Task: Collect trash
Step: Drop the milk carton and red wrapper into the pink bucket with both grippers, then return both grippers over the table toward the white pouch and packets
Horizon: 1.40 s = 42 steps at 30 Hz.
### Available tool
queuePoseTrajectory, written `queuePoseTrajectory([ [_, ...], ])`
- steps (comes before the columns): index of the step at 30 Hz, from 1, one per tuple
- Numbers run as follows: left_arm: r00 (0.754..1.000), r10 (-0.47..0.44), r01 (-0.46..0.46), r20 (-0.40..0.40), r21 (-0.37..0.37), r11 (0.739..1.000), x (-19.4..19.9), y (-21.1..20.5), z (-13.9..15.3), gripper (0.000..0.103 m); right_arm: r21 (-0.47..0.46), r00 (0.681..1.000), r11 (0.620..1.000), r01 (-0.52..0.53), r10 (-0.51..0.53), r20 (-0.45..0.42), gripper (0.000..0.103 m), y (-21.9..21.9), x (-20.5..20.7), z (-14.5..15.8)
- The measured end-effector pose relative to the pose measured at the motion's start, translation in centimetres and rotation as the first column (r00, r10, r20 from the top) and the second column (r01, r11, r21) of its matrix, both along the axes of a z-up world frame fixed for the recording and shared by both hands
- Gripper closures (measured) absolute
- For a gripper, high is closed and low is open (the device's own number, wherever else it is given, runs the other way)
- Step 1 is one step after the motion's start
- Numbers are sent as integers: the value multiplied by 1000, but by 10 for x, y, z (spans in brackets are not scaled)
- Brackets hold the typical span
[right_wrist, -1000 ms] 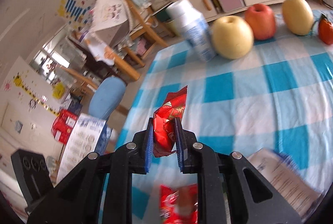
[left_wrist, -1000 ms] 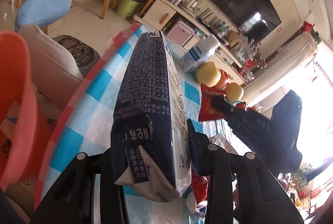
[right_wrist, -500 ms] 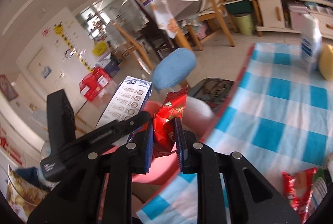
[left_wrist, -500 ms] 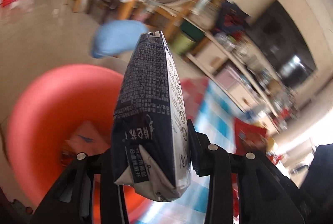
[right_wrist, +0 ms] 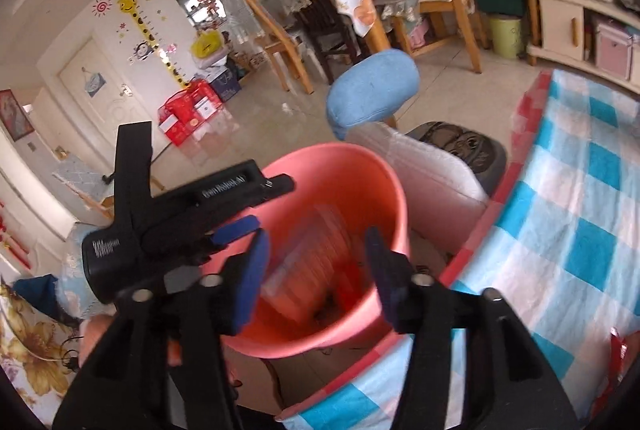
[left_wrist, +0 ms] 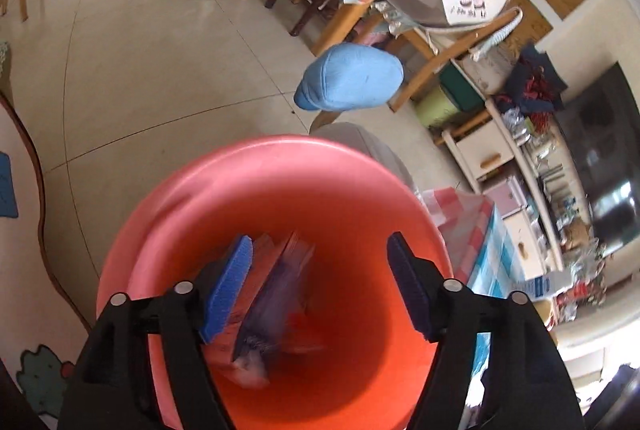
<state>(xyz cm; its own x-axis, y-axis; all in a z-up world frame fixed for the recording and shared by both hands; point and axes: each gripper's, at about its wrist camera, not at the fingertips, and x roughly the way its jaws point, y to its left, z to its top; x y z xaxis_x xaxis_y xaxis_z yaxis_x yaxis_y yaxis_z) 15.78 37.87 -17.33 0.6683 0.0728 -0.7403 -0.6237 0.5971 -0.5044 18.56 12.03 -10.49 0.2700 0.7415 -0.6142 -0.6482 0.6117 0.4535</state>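
Observation:
A red-orange plastic bin [left_wrist: 360, 198] stands on the floor beside the table; it also shows in the right wrist view [right_wrist: 384, 198]. My left gripper [left_wrist: 320, 286] is open and empty right above the bin's mouth. The dark blue carton [left_wrist: 276, 294] lies blurred inside the bin, among other wrappers. My right gripper [right_wrist: 316, 270] is open and empty above the bin. A blurred carton [right_wrist: 316, 262] and red wrapper [right_wrist: 352, 278] show inside it. The left gripper's body [right_wrist: 180, 214] shows at the bin's left rim.
The blue-and-white checked tablecloth [right_wrist: 580, 230] with a red border lies to the right of the bin. A red wrapper [right_wrist: 618, 346] lies on it at the right edge. A blue stool cushion [left_wrist: 352, 82] and a white padded seat [right_wrist: 432, 166] stand just behind the bin.
Both grippers swung from the table to over the bin and opened. The dark blue carton and the red wrapper dropped into the bin.

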Motion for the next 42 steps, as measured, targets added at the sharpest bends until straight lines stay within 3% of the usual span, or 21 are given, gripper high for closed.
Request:
queuePoseTrajectory([
  [8, 983, -44, 16, 180, 154, 988, 2, -34, 30, 15, -67, 989, 992, 102, -94, 118, 25, -55, -32, 4],
  [13, 938, -122, 16, 325, 310, 951, -6, -67, 56, 11, -73, 983, 988, 136, -125, 134, 24, -90, -48, 3],
  [18, 906, -194, 45, 377, 371, 928, -4, -90, 68, 8, -62, 968, 982, 180, -165, 186, 21, -124, -70, 10],
  [21, 900, -238, 78, 364, 403, 912, -1, -105, 72, 8, -83, 950, 974, 210, -183, 252, 16, -143, -85, 15],
  [27, 900, -346, 176, 264, 506, 844, -5, -154, 75, 8, -84, 901, 947, 311, -265, 342, 4, -195, -111, 15],
  [35, 840, -516, 329, 168, 598, 731, -29, -221, 67, 8, -32, 851, 896, 443, -409, 331, 4, -269, -111, 7],
  [37, 813, -564, 377, 144, 609, 698, -34, -239, 64, 8, -26, 843, 885, 466, -434, 317, 4, -284, -107, 5],
  [42, 761, -646, 454, 66, 657, 602, -49, -280, 53, 8, -18, 827, 864, 503, -475, 302, 4, -312, -102, 4],
])
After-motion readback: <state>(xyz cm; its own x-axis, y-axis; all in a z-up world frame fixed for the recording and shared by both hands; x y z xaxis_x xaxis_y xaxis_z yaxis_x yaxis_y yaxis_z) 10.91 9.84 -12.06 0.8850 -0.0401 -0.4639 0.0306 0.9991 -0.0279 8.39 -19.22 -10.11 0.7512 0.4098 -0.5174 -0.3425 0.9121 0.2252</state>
